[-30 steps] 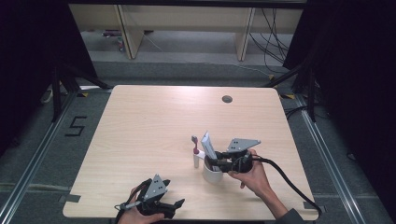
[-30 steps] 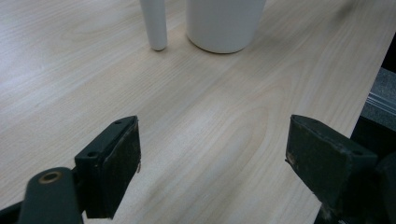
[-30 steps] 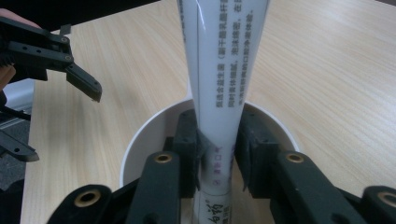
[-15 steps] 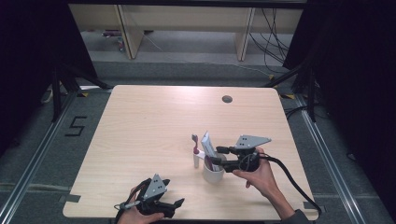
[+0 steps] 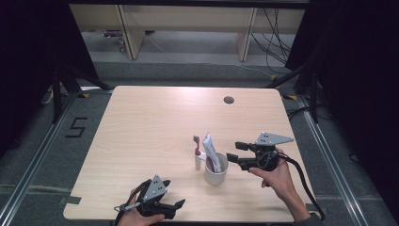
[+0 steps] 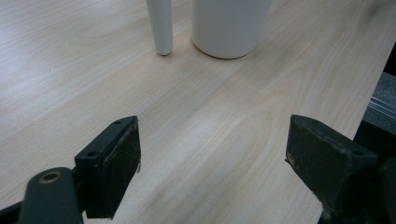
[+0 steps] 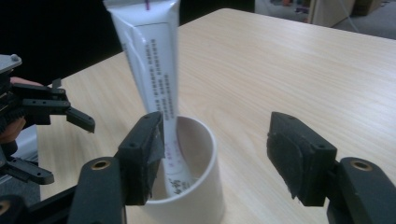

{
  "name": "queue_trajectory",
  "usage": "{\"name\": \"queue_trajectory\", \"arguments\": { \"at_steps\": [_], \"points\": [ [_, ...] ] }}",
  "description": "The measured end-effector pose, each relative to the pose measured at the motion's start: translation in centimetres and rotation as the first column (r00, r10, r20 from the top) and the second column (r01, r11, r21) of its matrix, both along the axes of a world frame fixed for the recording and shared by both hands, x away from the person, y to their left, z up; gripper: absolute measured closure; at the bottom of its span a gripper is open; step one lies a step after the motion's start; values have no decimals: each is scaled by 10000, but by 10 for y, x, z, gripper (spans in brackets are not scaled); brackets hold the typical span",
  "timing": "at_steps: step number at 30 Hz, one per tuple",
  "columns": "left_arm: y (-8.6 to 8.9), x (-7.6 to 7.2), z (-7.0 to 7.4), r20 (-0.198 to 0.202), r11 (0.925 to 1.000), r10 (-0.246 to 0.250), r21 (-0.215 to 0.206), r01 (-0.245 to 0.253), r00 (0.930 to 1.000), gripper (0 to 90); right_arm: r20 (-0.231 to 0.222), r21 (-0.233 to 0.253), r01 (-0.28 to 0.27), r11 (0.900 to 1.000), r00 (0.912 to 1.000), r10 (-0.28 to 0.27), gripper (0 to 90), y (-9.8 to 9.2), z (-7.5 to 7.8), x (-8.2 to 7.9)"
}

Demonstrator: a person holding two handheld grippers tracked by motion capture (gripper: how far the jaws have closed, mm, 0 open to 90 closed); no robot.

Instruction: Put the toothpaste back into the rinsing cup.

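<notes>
A round white ceramic cup (image 5: pixel 216 170) is seen standing upright on the pale wooden worktop (image 5: pixel 155 122), toward its near right part. A white plastic toothpaste tube (image 5: pixel 210 149) with small printed text is stood in the cup, tilted and leaning against the rim, its flat crimped end uppermost. A white-handled toothbrush (image 5: pixel 197 153) stands upright just beside the cup.

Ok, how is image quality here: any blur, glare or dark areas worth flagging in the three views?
High view: the table is evenly lit, the surroundings fall to black, and the cup is small but sharp. Left gripper view: soft glare on the wood, and the cup is cut off at the top. Right gripper view: the toothpaste tube is slightly soft, and the far table blurs.
</notes>
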State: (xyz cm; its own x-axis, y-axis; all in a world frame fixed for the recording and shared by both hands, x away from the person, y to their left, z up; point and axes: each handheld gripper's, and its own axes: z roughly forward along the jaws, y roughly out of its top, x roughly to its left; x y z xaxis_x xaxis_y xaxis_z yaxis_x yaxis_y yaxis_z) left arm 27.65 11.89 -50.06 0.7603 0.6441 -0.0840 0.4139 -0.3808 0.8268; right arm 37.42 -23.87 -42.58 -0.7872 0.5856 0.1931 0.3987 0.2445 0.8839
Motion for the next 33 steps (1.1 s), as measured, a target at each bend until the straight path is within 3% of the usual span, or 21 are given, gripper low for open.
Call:
{"name": "queue_trajectory", "arguments": {
  "at_steps": [1,2,8,12,14,15,16,17,18,19,20,22,24,28,29,31,32,33],
  "points": [
    [0,0,0,10,10000,-18,3,18,10000,173,-94,8,132,9999,9999,-131,358,-4,0,-1],
    [2,1,0,70,9996,-103,265,101,9999,174,92,-30,260,9997,9996,-260,355,-8,0,0],
    [0,1,-1,15,10000,1,26,-1,10000,174,-58,235,913,9955,9958,-912,321,-28,-1,-2],
    [1,0,-1,-16,10000,56,12,-56,10000,174,-433,288,1156,9929,9925,-1143,309,-37,-3,-5],
    [1,0,0,19,9999,109,58,-109,9999,174,-310,156,1240,9922,9919,-1235,307,-39,-5,-5],
    [2,0,0,32,9999,110,57,-111,9999,174,29,-39,1231,9924,9924,-1230,301,-42,-6,-4],
    [3,0,0,61,9998,31,219,-32,10000,174,-342,116,1354,9907,9903,-1349,294,-41,-6,-6],
    [4,0,1,30,9997,18,249,-18,10000,173,-30,-30,1349,9909,9909,-1349,293,-43,-7,-5],
    [3,0,1,29,9998,49,215,-50,10000,174,-344,-49,1383,9904,9898,-1384,292,-43,-8,-7],
    [3,0,1,20,9999,124,114,-124,9999,174,-88,-231,1362,9904,9906,-1364,289,-46,-8,-7],
    [4,0,1,21,9997,59,251,-60,10000,174,-142,-208,1447,9893,9893,-1450,285,-46,-9,-7],
    [3,-1,0,55,9998,178,-29,-178,9998,173,-351,-410,1512,9877,9877,-1526,281,-49,-12,-9],
    [4,-1,0,25,9998,206,67,-206,9998,174,-279,-521,1610,9856,9863,-1626,270,-52,-18,-8],
    [4,-1,0,61,9996,267,5,-267,9996,173,-584,-596,1761,9826,9820,-1796,266,-59,-25,-10],
    [4,-1,0,26,9998,219,-7,-219,9998,174,-565,-788,1795,9806,9813,-1841,264,-62,-26,-10],
    [4,-1,0,30,9998,203,70,-203,9998,174,-281,-703,1921,9789,9805,-1944,263,-65,-28,-10],
    [4,-1,0,49,9998,219,10,-219,9997,174,-519,-585,1922,9796,9794,-1953,264,-65,-28,-12],
    [4,-1,1,108,9997,219,108,-220,9997,174,-439,-686,1895,9795,9803,-1928,264,-67,-29,-12]
  ]
}}
